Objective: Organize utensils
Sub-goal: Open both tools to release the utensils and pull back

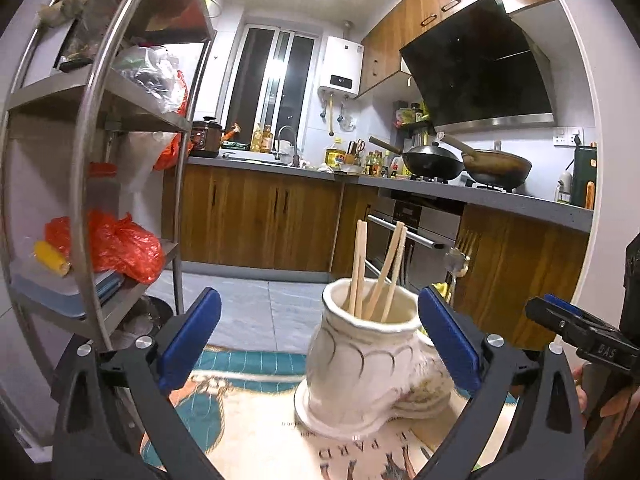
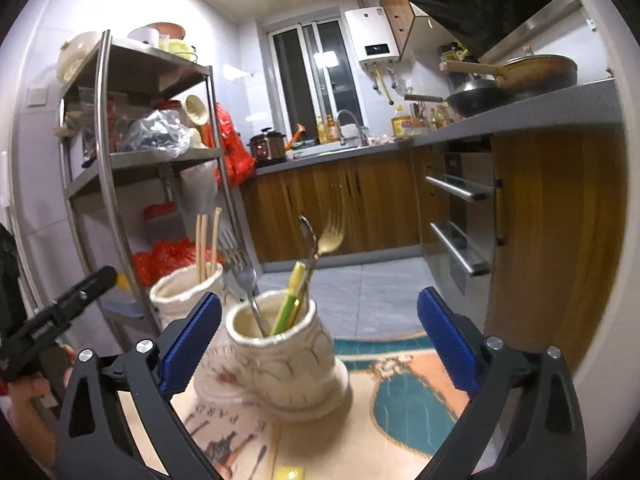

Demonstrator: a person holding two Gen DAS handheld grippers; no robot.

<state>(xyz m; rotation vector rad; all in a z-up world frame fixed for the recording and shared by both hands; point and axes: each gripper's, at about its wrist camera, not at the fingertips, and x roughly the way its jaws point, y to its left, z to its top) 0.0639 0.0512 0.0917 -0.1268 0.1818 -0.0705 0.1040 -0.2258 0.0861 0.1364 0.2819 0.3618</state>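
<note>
Two white ceramic holders stand side by side on a printed tablecloth. The left holder [image 1: 362, 356] holds several wooden chopsticks [image 1: 378, 268]; it also shows in the right wrist view [image 2: 186, 294]. The right holder [image 2: 280, 356] holds a steel fork [image 2: 244, 276], a gold spoon [image 2: 330, 240], another metal utensil and green and yellow handled pieces [image 2: 290, 300]. My left gripper [image 1: 320, 344] is open and empty, its jaws on either side of the chopstick holder. My right gripper [image 2: 318, 340] is open and empty, with the utensil holder between its jaws.
A steel shelf rack [image 1: 104, 120] with bags and boxes stands to the left. Wooden cabinets and an oven [image 2: 460, 216] line the back and right, under a grey counter [image 1: 480, 196] with woks. The tablecloth [image 2: 400, 400] spreads in front. A small yellow item [image 2: 290, 473] lies on the cloth at the near edge.
</note>
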